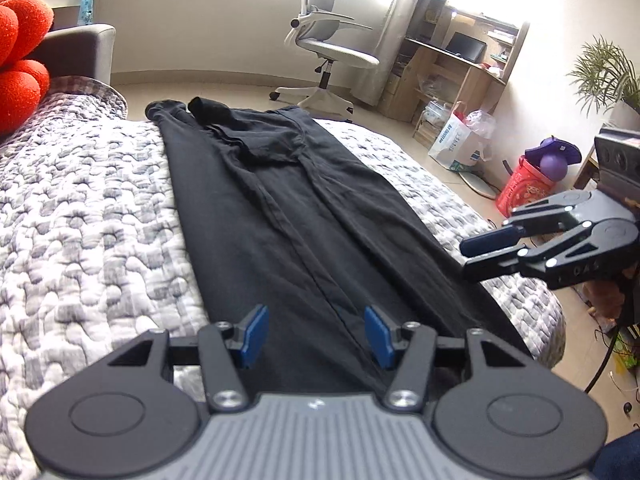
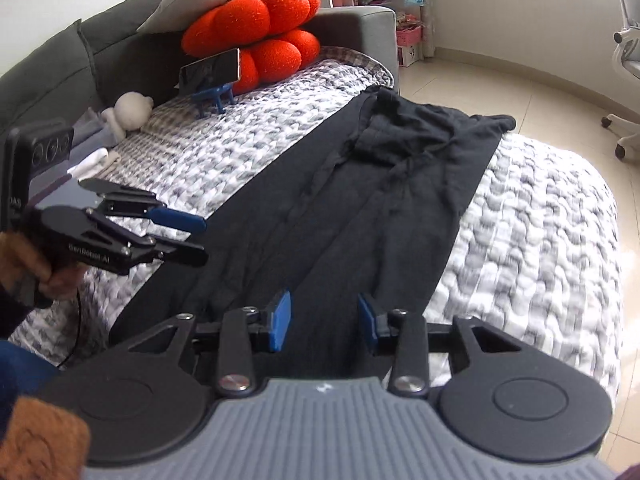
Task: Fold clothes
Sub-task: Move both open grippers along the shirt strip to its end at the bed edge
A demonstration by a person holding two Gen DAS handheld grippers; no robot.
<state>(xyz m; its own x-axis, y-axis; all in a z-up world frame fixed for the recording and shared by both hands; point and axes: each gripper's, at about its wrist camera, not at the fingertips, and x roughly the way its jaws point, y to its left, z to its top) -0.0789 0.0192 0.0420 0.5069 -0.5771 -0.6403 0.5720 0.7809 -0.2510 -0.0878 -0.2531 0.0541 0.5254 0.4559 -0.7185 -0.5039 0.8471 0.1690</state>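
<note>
Item one: black garment (image 1: 288, 208), which we log as our landmark. It lies stretched lengthwise on the grey-and-white quilt (image 1: 80, 208), folded into a long strip, with a rumpled layer bunched at its far end.

Item two: left gripper (image 1: 316, 336). We hold it over the garment's near end, blue pads (image 1: 256, 332) spread apart with black cloth showing between them; nothing is pinched. In the right wrist view it (image 2: 192, 236) sits at the garment's left edge, gripped by a hand (image 2: 24, 264).

Item three: right gripper (image 2: 324, 324). We hold it over the garment's near end as well, fingers spread wide and gripping nothing. From the left wrist view it (image 1: 476, 256) hangs just off the garment's right edge.

Item four: red plush cushion (image 2: 256, 36), beyond the garment's far left, on the quilt against a grey sofa (image 2: 48, 64).

Item five: phone on a blue stand (image 2: 210, 76), just in front of that cushion.

Item six: white office chair (image 1: 328, 40), on the floor past the garment's far end.
</note>
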